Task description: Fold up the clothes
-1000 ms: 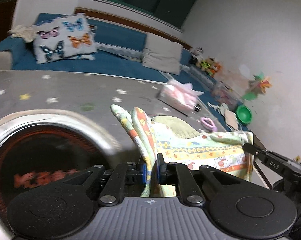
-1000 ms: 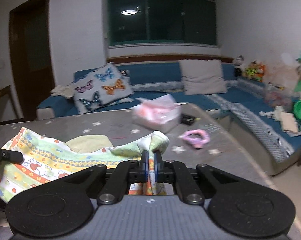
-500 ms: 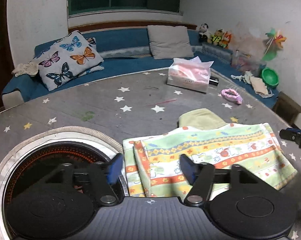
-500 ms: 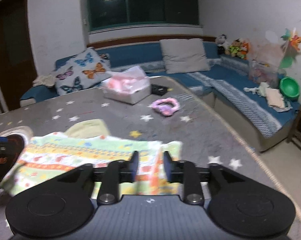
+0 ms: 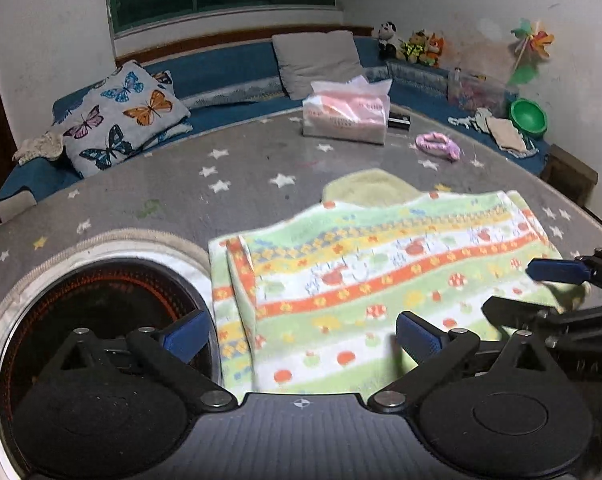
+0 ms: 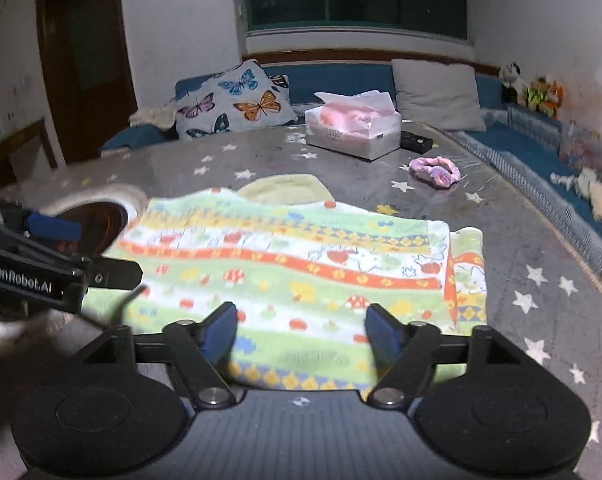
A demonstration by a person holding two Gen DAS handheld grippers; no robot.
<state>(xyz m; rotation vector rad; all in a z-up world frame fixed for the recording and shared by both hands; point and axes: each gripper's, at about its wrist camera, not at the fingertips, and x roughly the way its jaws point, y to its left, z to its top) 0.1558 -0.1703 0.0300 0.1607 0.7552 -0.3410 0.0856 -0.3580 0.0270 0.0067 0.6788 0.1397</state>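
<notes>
A striped green, orange and yellow patterned cloth (image 5: 365, 276) lies folded flat on the grey star-print table (image 5: 173, 192); it also shows in the right wrist view (image 6: 301, 272). A pale yellow cloth (image 5: 365, 188) pokes out from under its far edge. My left gripper (image 5: 301, 336) is open and empty above the cloth's near left part. My right gripper (image 6: 301, 330) is open and empty above the cloth's near edge. Each gripper shows at the side of the other's view.
A round heater well with a red glow (image 5: 93, 320) is set in the table left of the cloth. A tissue box (image 5: 347, 118), a black remote (image 6: 417, 142) and a pink hair band (image 5: 439, 146) lie at the far side. A blue sofa with cushions (image 5: 121, 120) runs behind.
Both grippers let go of the cloth and opened wide. The cloth dropped from its raised corners and now lies flat on the table. Both grippers pulled back.
</notes>
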